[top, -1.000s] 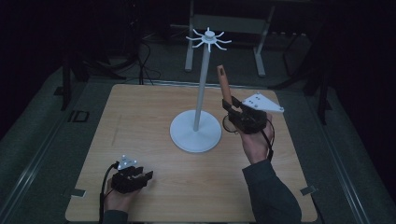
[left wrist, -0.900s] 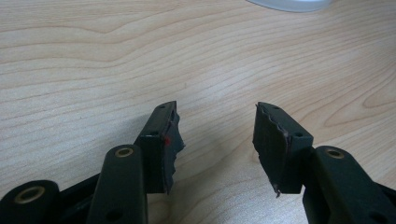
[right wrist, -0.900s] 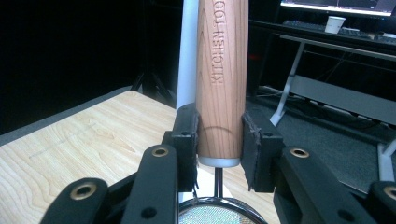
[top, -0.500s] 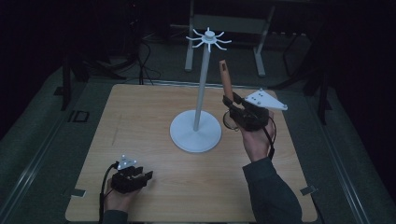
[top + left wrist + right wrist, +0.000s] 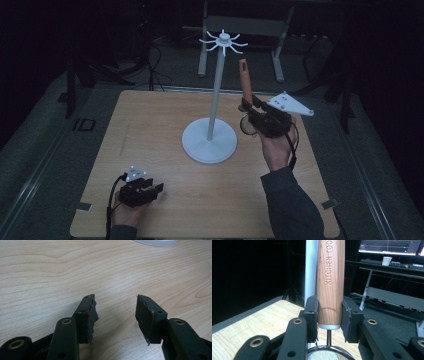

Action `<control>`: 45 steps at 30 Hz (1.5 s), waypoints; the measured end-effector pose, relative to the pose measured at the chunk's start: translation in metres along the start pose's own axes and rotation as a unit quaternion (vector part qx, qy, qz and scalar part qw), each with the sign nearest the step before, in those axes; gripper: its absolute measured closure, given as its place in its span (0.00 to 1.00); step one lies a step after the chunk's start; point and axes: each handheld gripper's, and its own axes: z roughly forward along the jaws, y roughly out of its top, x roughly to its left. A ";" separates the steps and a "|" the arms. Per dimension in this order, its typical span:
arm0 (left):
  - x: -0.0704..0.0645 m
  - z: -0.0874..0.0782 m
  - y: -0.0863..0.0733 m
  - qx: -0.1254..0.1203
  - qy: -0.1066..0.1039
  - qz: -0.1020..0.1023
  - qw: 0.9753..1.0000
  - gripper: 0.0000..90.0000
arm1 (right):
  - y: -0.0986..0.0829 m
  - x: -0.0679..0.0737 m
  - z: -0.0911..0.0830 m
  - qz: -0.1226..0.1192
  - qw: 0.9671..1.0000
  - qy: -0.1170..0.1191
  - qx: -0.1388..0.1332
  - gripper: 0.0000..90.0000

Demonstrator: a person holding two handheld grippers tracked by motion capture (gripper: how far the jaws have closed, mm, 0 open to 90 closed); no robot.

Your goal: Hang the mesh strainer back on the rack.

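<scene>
**Strainer held upright beside the hanging stand**

Your right gripper [image 5: 248, 111] is clamped on the wooden handle [image 5: 329, 282] of a small strainer [image 5: 245, 92], which you hold upright above the right half of the table [image 5: 165, 125], handle end pointing up. In the right gripper view both pads press the handle's lower end, just above its metal collar, and the wire stem runs down to the round mesh bowl [image 5: 328, 355] at the bottom edge. You can see only the top of that bowl, so whether anything lies in the mesh cannot be told. The handle carries the embossed words "KITCHEN TOO…".

The white stand [image 5: 210, 142] sits mid-table; its pole [image 5: 311, 267] rises just behind the handle in the right gripper view, and whether the two touch cannot be told. The handle's tip sits below the ring of hooks [image 5: 223, 41] at the top.

Your left gripper [image 5: 115, 312] rests low at the table's near left corner, well apart from the stand, its jaws spread with nothing but bare wood between them.
</scene>
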 end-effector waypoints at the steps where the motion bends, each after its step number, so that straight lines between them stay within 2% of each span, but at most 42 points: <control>1: 0.000 0.000 0.000 0.000 0.000 0.000 1.000 0.56 | 0.001 0.000 0.000 0.000 1.000 0.000 -0.001 0.77; 22: 0.000 0.000 0.000 0.000 0.000 -0.001 1.000 0.56 | 0.015 -0.006 -0.004 0.030 0.999 0.018 -0.030 0.77; 32: 0.001 0.000 0.000 0.000 -0.001 0.000 1.000 0.56 | 0.022 -0.002 0.002 0.034 0.998 0.041 -0.031 0.77; 37: 0.001 0.000 0.000 0.001 -0.001 -0.001 1.000 0.56 | 0.025 -0.005 0.007 0.047 0.997 0.057 -0.025 0.77; 45: 0.001 0.000 0.000 0.001 -0.001 0.000 1.000 0.56 | 0.026 -0.009 0.017 0.070 0.993 0.091 -0.013 0.77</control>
